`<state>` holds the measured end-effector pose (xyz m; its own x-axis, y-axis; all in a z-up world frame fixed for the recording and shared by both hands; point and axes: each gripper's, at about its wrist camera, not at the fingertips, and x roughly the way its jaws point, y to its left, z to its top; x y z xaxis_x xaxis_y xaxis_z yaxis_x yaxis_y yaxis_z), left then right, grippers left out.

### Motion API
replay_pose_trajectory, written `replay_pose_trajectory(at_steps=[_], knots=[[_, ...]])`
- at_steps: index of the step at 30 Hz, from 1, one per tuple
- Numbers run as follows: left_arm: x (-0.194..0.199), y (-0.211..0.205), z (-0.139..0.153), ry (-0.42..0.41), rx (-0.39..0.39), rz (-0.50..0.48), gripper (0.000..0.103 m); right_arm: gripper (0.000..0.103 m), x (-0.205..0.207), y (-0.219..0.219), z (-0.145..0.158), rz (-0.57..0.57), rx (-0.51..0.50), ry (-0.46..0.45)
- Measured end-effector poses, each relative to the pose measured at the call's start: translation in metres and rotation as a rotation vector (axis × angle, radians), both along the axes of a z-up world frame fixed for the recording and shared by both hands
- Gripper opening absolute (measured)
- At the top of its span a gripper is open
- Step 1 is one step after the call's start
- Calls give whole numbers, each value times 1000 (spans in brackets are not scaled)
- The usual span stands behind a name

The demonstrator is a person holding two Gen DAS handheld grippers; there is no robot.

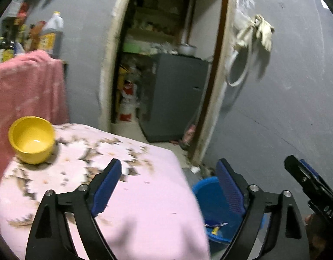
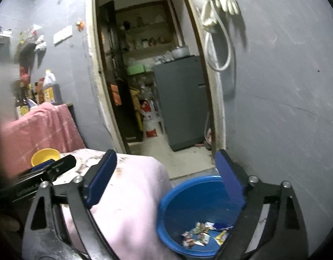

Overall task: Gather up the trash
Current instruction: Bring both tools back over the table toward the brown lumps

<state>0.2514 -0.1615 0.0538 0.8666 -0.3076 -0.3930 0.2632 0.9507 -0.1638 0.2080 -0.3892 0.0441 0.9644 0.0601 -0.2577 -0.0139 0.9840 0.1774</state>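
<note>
**Q:** Both grippers look spread wide with nothing in them, so where's the trash?

**A:** Yep, left gripper (image 1: 168, 186) and right gripper (image 2: 166, 177) are empty. Wrappers (image 2: 204, 234) lie in the blue basin (image 2: 166, 212), below the right jaws. Pink tablecloth (image 1: 134, 195) under the left looks clear, though it's blurry. I'd scan it slowly, yellow bowl (image 1: 32, 139) side too.
</note>
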Motion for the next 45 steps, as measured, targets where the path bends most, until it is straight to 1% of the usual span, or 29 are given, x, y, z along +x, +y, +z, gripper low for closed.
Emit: replay_pose_trajectory(at_steps=[1,3,10,13,18,22,29,42,45], knots=[[-5,8,2,-17,3,21,98,103,-3,8,2,7,0,-19],[-16,27,7,-63,0,63,99,103,-7,20,5,18,-2,-52],[-44,76,16,-166,11,159,101,103,-17,63,17,64,-15,-160],[-51,91,15,-190,19,187,101,103,-17,81,21,95,-24,-177],[-61,113,12,-211,35,230,101,103,-13,106,20,139,-32,-174],[-67,132,6,-211,38,265,101,103,-8,123,17,176,-41,-173],[-64,150,-5,-214,48,322,101,103,7,145,8,234,-63,-165],[-33,178,-37,-143,85,364,101,103,50,175,-26,318,-104,-71],[-20,183,-42,-110,94,349,101,103,63,183,-36,343,-127,-14]])
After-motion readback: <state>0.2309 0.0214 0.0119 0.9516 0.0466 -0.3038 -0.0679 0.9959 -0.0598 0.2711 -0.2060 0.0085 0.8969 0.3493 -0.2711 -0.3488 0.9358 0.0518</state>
